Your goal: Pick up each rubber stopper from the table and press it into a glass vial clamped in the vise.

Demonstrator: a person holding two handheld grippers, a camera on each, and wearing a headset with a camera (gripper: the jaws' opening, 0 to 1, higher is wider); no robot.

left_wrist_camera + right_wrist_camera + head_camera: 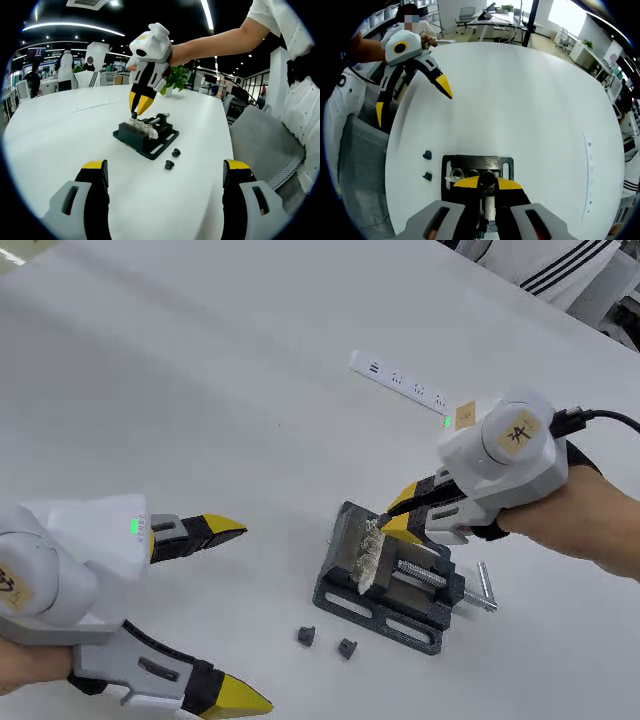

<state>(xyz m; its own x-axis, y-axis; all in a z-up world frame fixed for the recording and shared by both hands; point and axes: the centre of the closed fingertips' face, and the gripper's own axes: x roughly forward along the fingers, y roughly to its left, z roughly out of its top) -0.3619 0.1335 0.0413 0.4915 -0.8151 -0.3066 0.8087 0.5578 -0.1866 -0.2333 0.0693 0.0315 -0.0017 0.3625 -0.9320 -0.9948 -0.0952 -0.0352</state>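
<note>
Right gripper view: the right gripper (487,182) pinches a dark stopper (487,177) between its jaws, directly above the vials (456,174) clamped in the vise (470,162). Two loose stoppers (427,155) lie on the tabletop (520,100), left of these jaws. The left gripper (250,618) hangs empty, jaws wide apart. We judge one pressing under way, two left.

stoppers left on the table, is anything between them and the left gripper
Nothing visible. Only bare table lies between the open left gripper and the two stoppers, which sit apart from each other beside the vise. The right gripper is over the vise, off that path.
</note>
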